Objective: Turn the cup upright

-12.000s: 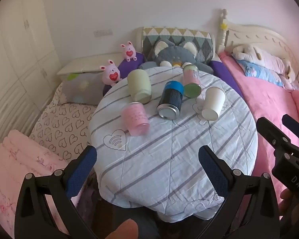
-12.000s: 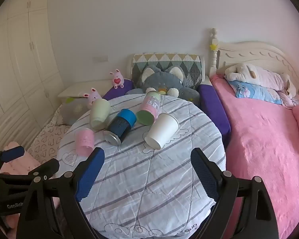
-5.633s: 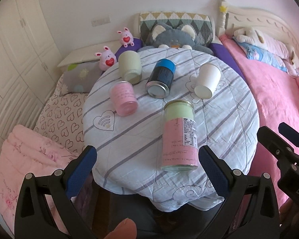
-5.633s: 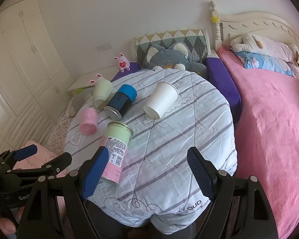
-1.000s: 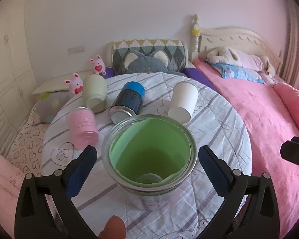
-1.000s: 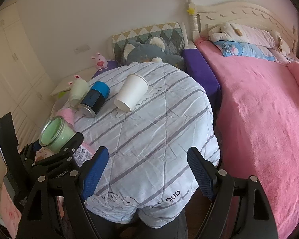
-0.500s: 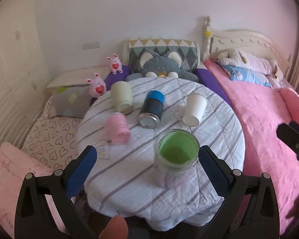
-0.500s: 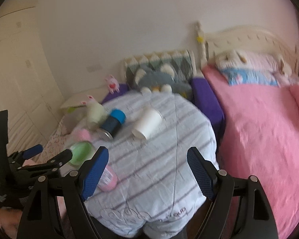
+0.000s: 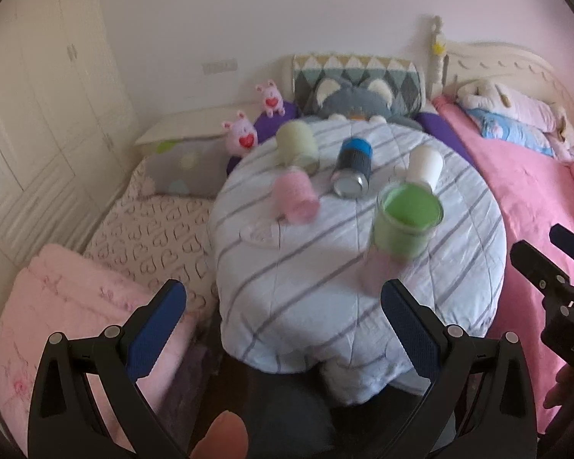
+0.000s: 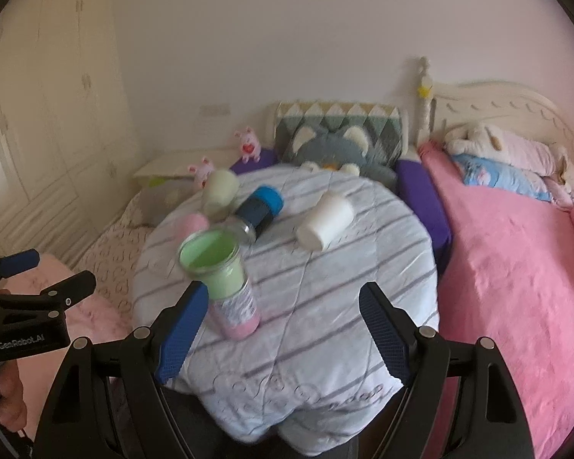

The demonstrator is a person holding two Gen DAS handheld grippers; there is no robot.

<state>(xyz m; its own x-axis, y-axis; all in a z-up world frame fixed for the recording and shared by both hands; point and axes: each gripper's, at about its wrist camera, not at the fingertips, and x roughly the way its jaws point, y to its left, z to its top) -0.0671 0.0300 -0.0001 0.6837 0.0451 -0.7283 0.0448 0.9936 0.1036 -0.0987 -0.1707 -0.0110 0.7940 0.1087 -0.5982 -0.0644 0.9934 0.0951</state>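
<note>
One cup is up and four are still down. The tall green and pink cup (image 10: 225,279) stands on its base near the front of the round table (image 10: 325,306), with its open mouth facing up. In the left wrist view you see it at the right side of the table (image 9: 405,225).

Your left gripper (image 9: 283,329) is open wide and holds nothing. It hangs low in front of the table, apart from every cup. Your right gripper (image 10: 279,329) is open wide too and holds nothing. Its left finger (image 10: 180,329) looks close to the standing cup in the picture, but I think it is nearer the camera and not touching.

Now look at what is left. The white paper cup (image 10: 325,222) lies on its side, mouth toward you. The blue and black can-like cup (image 10: 258,210) lies on its side next to it. The pale green cup (image 10: 220,191) lies at the back left. The small pink cup (image 10: 191,225) lies just behind the standing one, but it is blurry, so I cannot see it well.

So you are at the start. The white paper cup lies apart from the others, so it looks like an easy one to take next.
</note>
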